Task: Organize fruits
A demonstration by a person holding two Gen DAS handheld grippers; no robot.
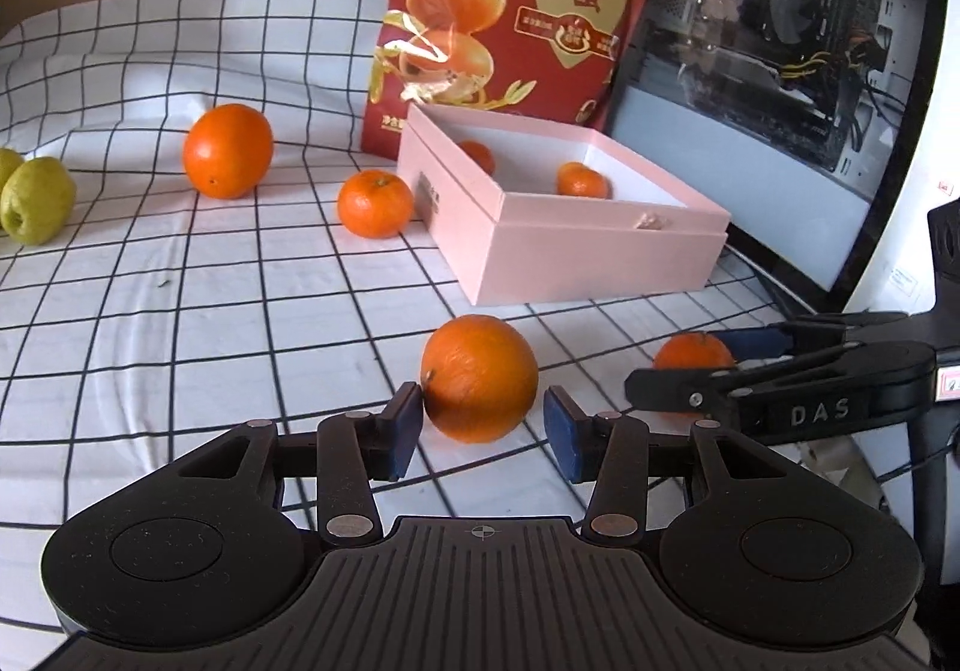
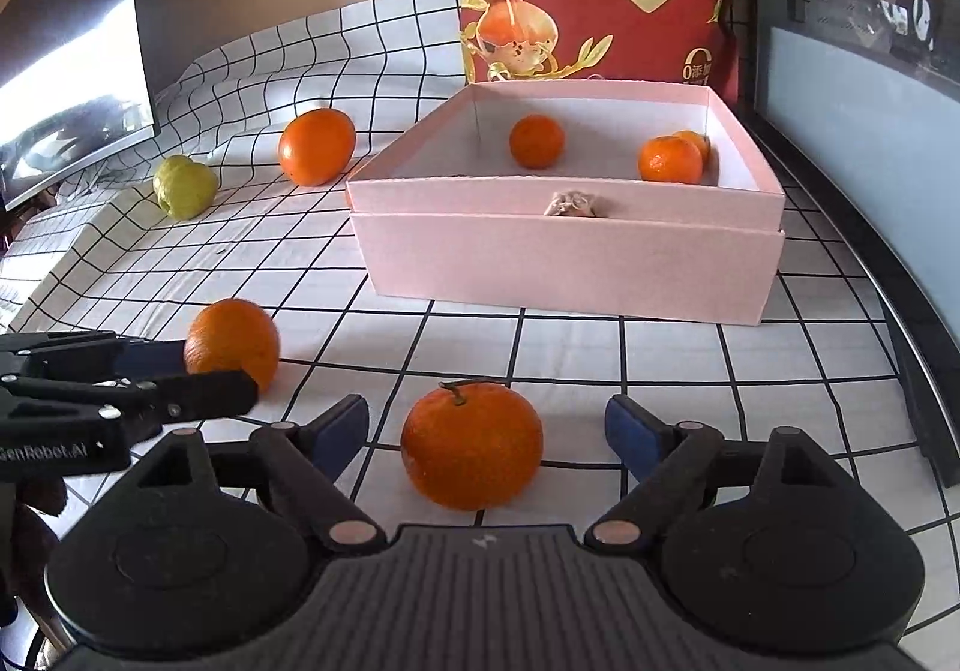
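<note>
Pink box [image 2: 564,263], orange fruits [image 2: 471,446], black-gridded white cloth [image 1: 180,311], red bag [image 1: 516,11]

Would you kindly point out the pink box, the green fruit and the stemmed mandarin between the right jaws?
pink box [image 2: 570,275], right wrist view, on its front wall.
green fruit [image 2: 185,186], right wrist view, mid-body.
stemmed mandarin [image 2: 472,446], right wrist view, centre of its peel.

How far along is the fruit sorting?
Done: three mandarins sit in the pink box. In hand: nothing gripped yet; the left claw brackets an orange, the right claw a stemmed mandarin, both open. Left: those two, another orange, a mandarin and green fruit.
</note>
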